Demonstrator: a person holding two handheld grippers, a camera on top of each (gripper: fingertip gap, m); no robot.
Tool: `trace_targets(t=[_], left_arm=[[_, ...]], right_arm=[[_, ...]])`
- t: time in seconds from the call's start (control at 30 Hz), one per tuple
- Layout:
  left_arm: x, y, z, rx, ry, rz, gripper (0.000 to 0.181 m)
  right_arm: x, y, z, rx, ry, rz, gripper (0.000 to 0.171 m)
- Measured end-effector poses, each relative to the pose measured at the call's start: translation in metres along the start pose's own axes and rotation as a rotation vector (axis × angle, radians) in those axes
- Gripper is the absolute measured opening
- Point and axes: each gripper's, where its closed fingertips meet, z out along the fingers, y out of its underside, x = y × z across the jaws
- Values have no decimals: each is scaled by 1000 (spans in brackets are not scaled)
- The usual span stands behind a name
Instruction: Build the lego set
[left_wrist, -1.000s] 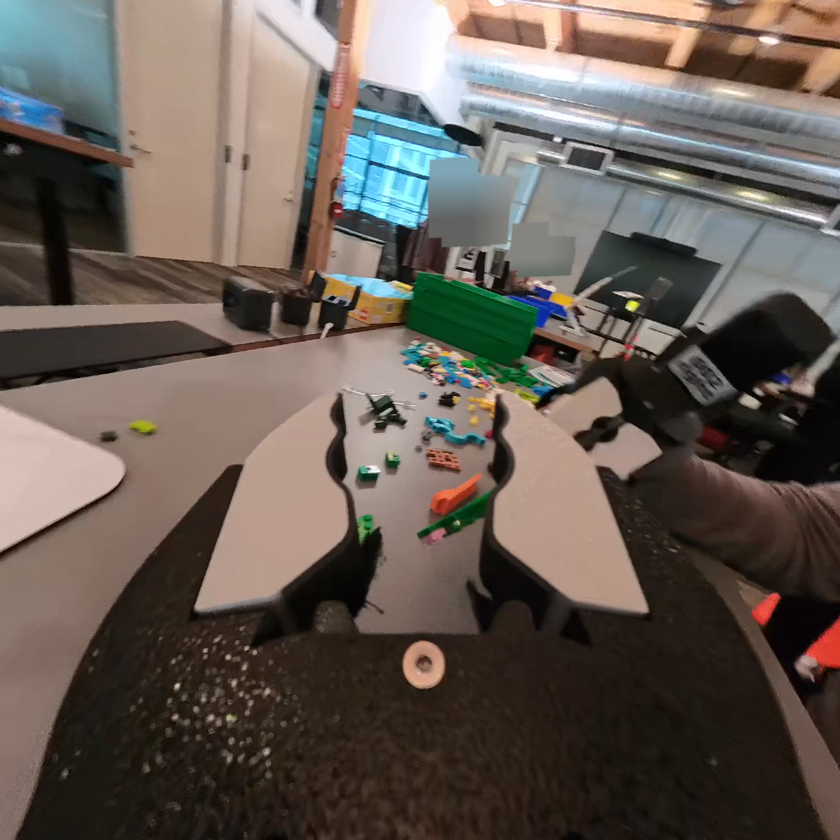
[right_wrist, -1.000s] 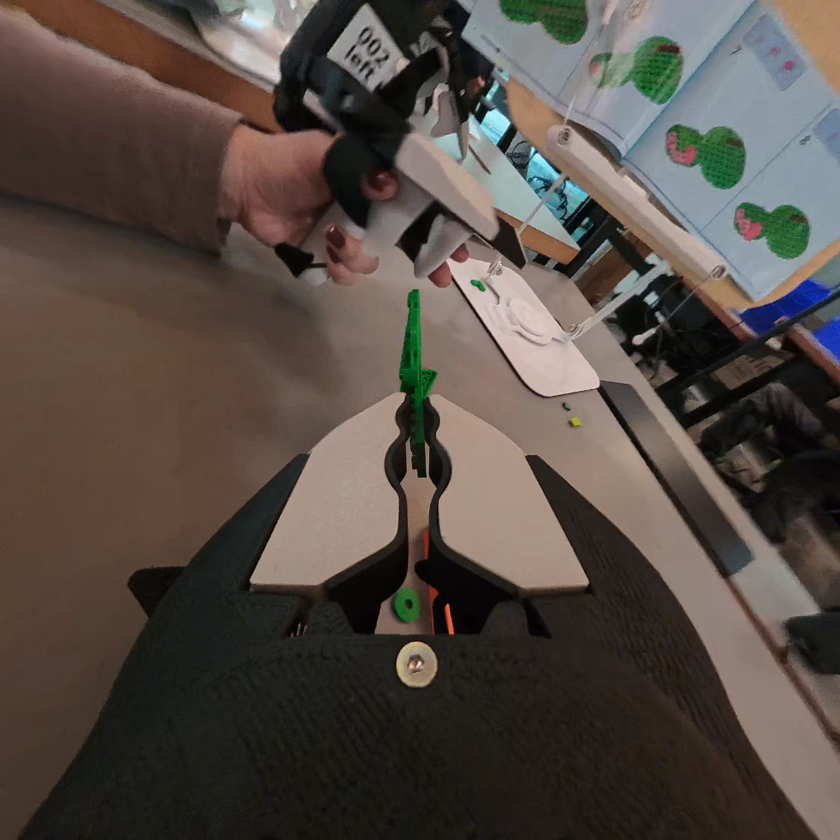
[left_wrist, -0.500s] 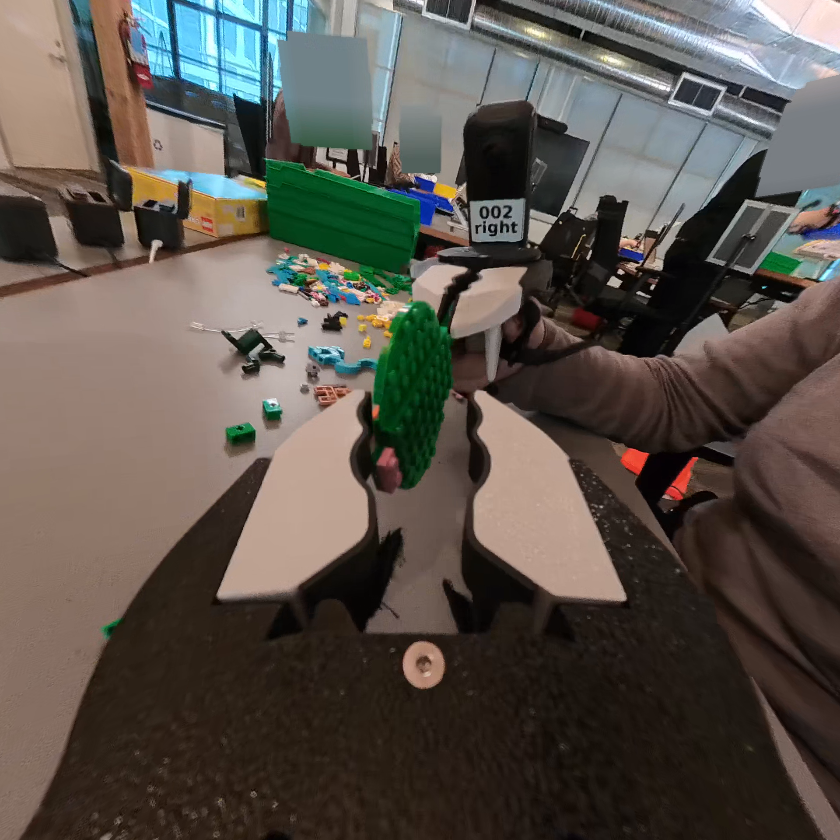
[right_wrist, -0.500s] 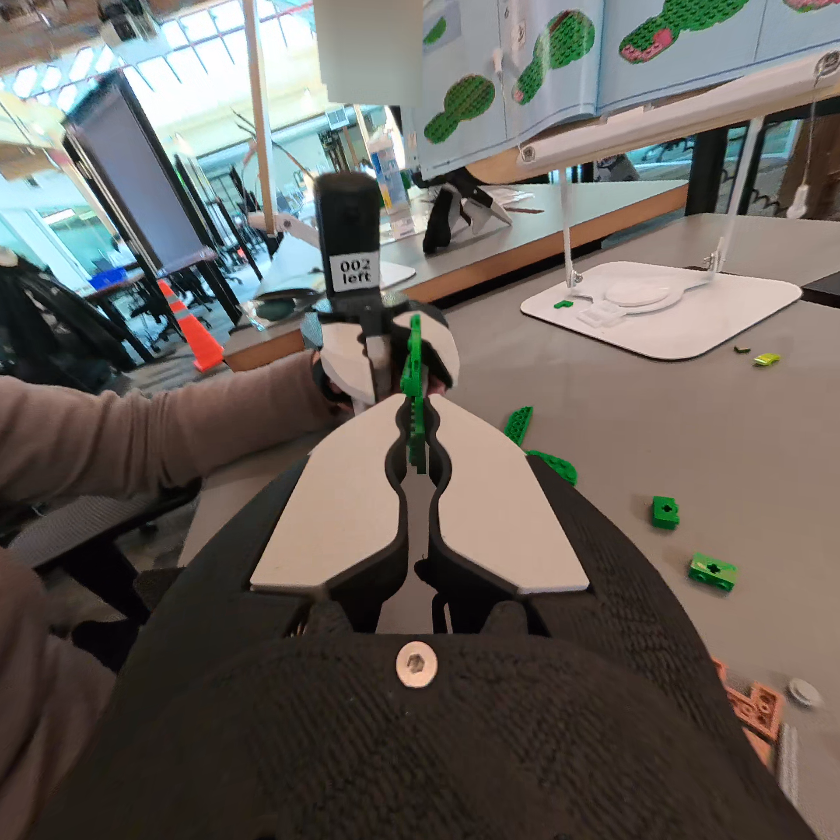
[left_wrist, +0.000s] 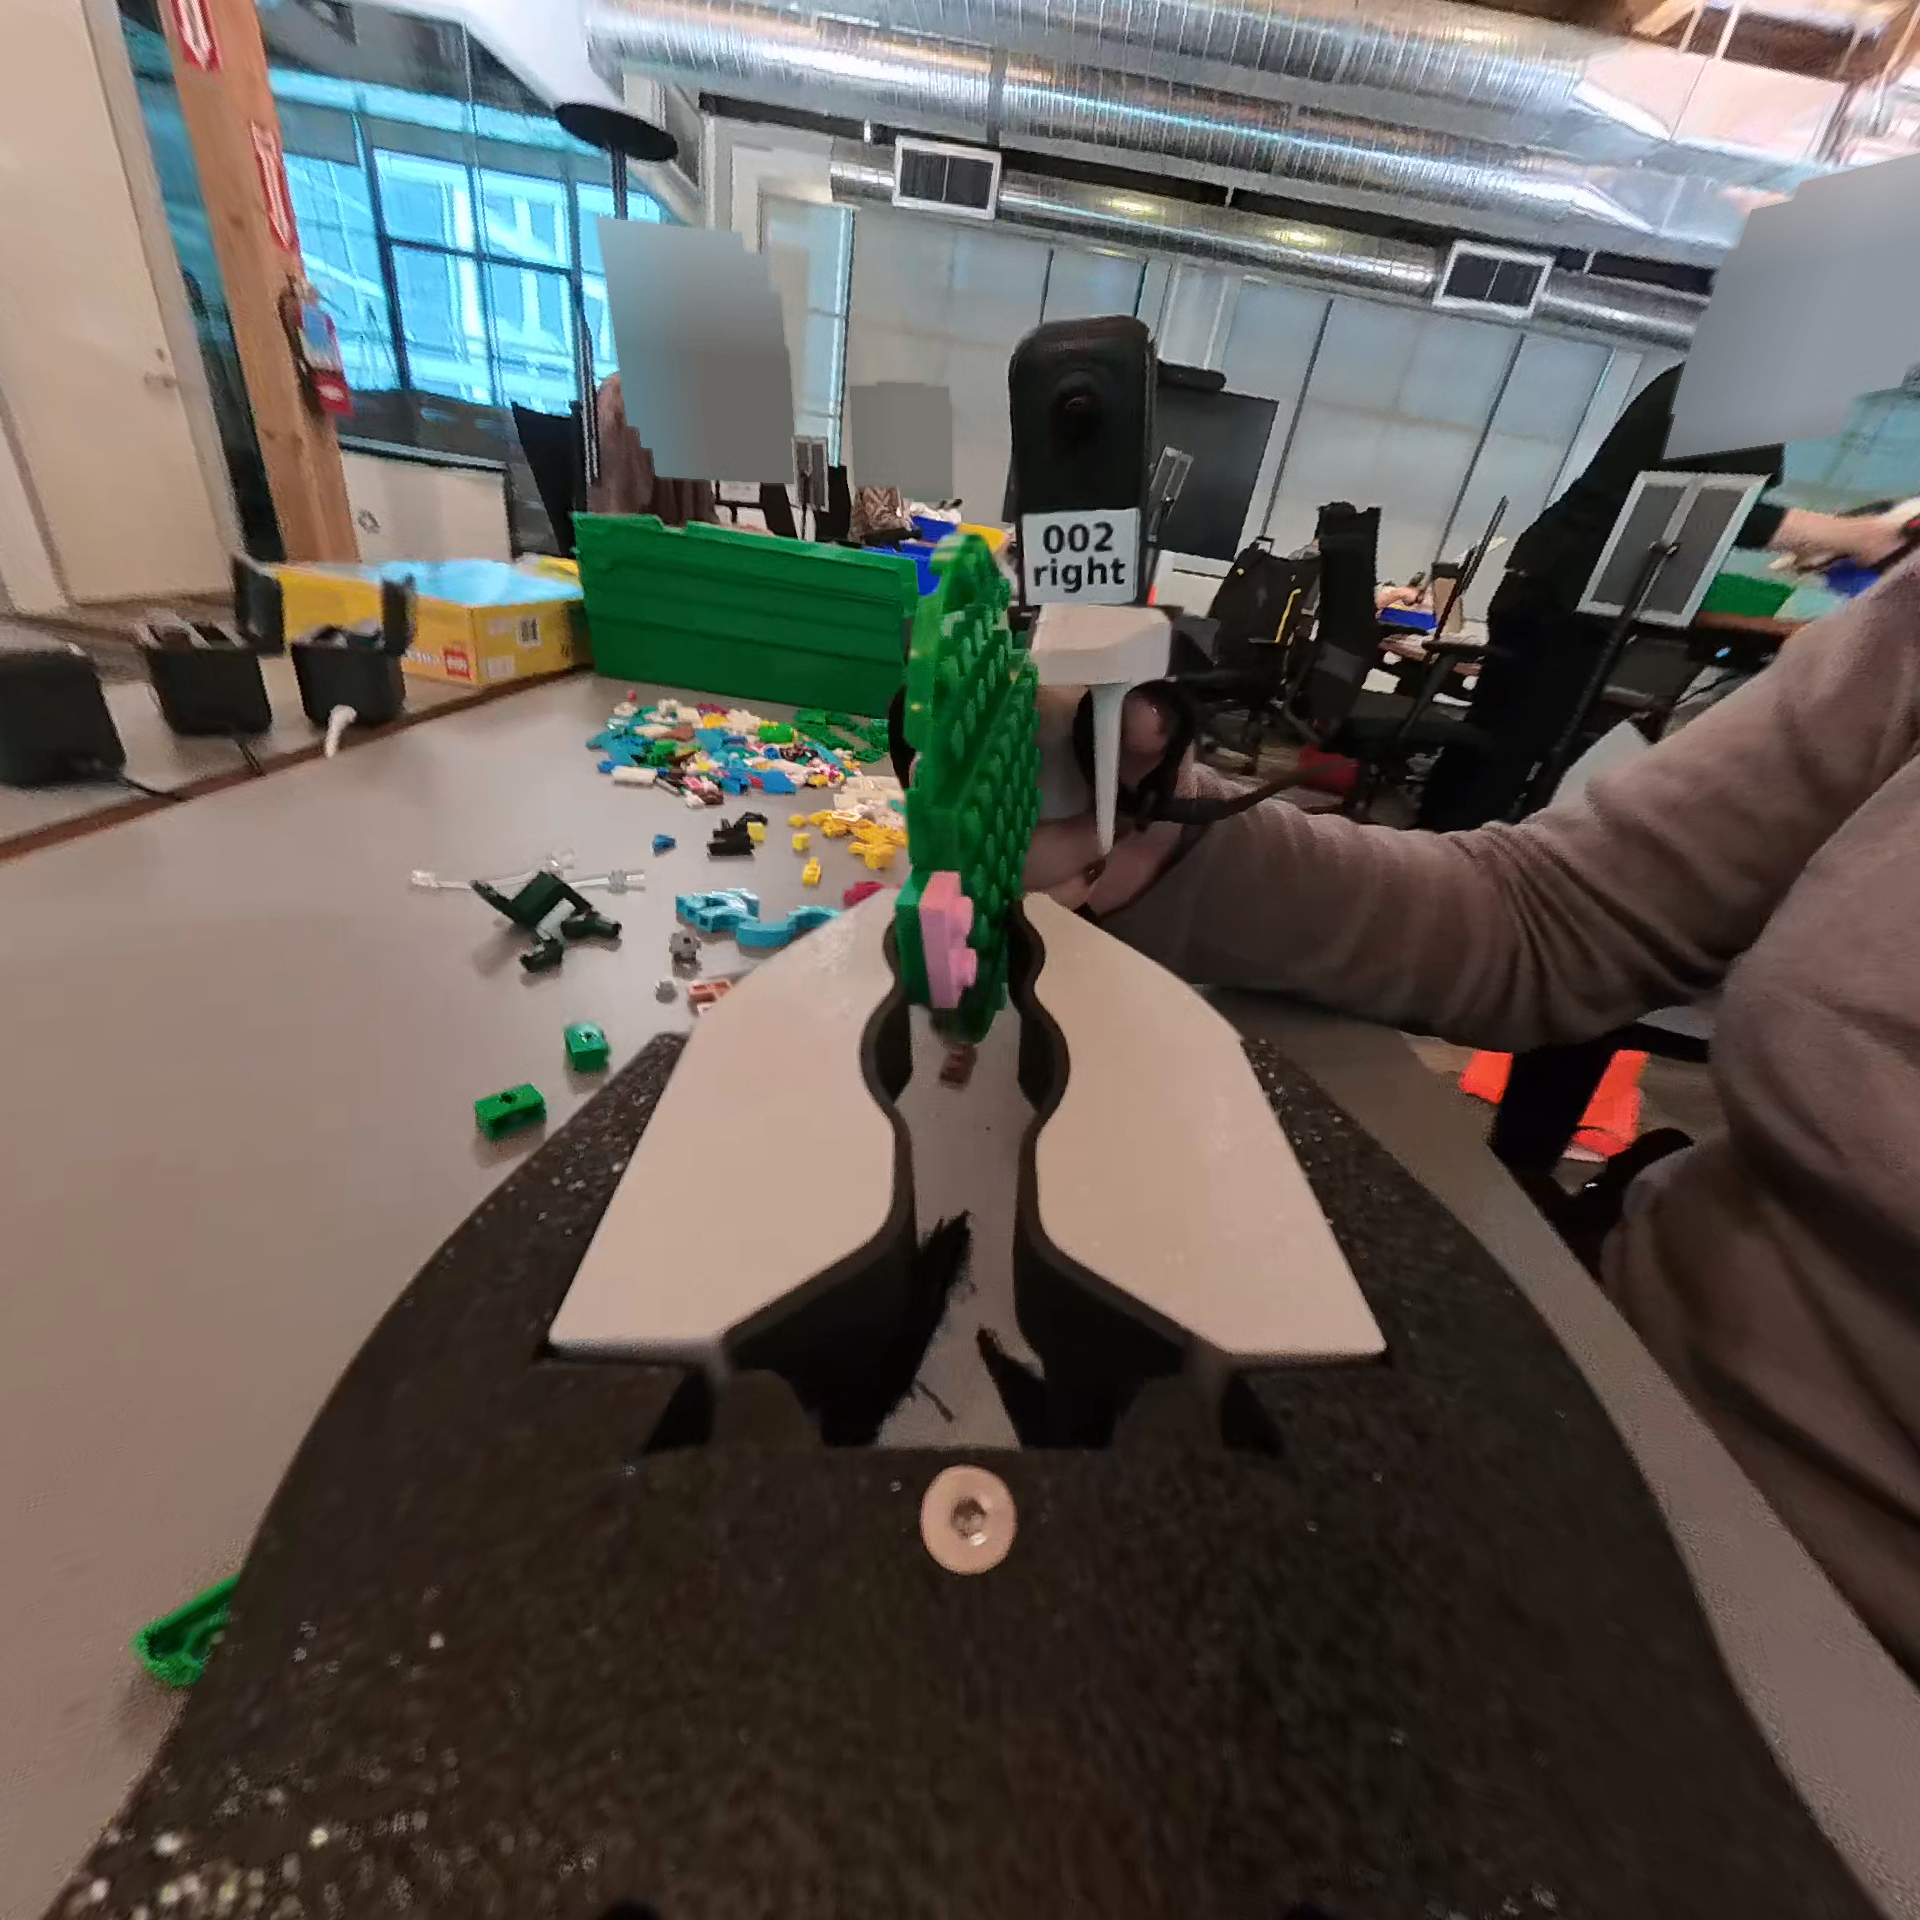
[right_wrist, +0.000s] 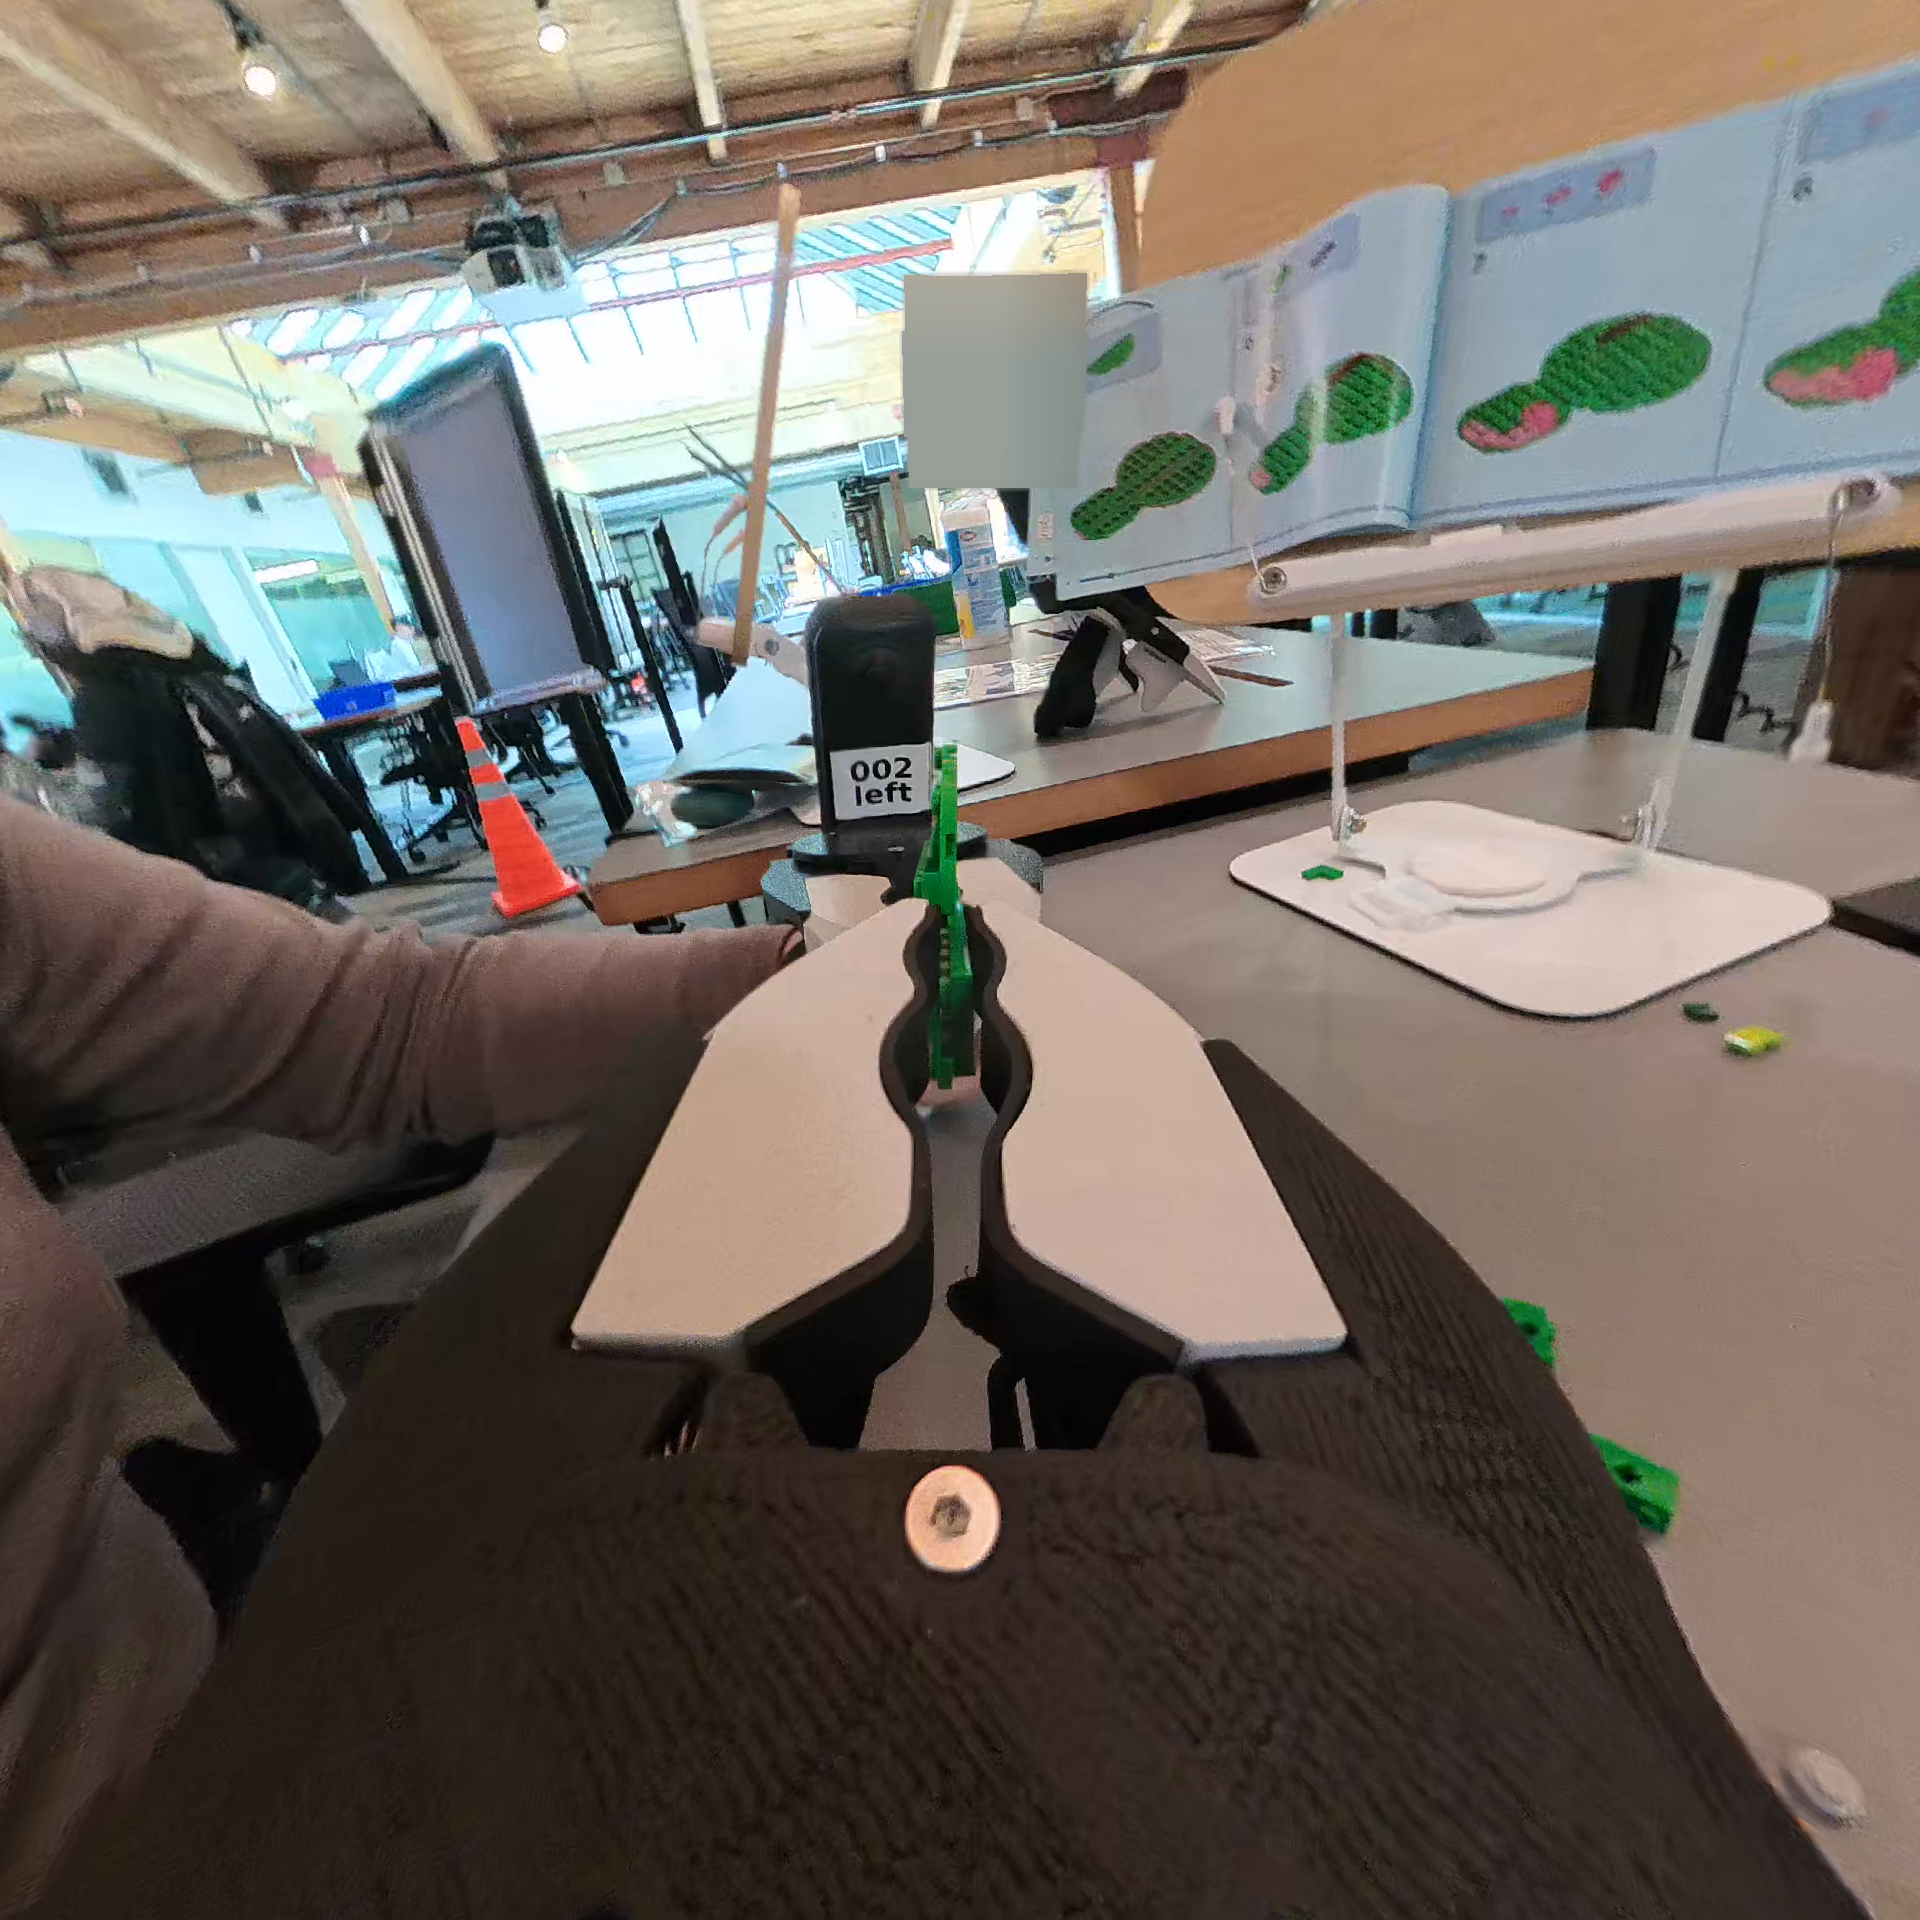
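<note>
A green studded plate (left_wrist: 977, 769) stands upright in the air above the grey table (left_wrist: 260, 1039), with a pink brick (left_wrist: 948, 935) on its lower stud side. My left gripper (left_wrist: 956, 925) has its fingertips closed in on the plate's lower end, one against the pink brick. My right gripper (right_wrist: 951, 935) is shut on the same plate (right_wrist: 948, 997), seen edge-on. In the left wrist view the right gripper (left_wrist: 1081, 727) faces me from behind the plate. In the right wrist view the left gripper (right_wrist: 883, 862) shows just beyond the plate.
A pile of loose bricks (left_wrist: 748, 748) lies in front of green crates (left_wrist: 738, 613) and a yellow box (left_wrist: 457, 623). Two small green bricks (left_wrist: 509, 1110) lie near my left gripper. The instruction booklet (right_wrist: 1558, 395) hangs on a white stand (right_wrist: 1538, 925). Green bricks (right_wrist: 1636, 1475) lie at the right.
The two grippers swung to face each other above the table. My left jaws narrowed from wide open onto the plate's lower end. The right gripper kept its hold.
</note>
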Motion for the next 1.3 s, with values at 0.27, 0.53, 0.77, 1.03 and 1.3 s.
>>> trace_targets(t=[0.27,0.53,0.77,1.03,1.3], left_arm=[[4,-2,5,21,-27,44,27],[6,-4,3,28,16,5,19],[14,0,6,22,60,29,14],[-9,20,5,-259,-254,660,9],[-26,47,4,-615,-423,1278,9]], right_arm=[[-13,-4,-6,-15,-27,-181,3],[-13,6,-4,-67,-19,-244,2],[-16,3,-5,-49,-32,-255,2],[-8,11,-10,-170,104,-528,30],[-9,71,3,-564,140,-1070,30]])
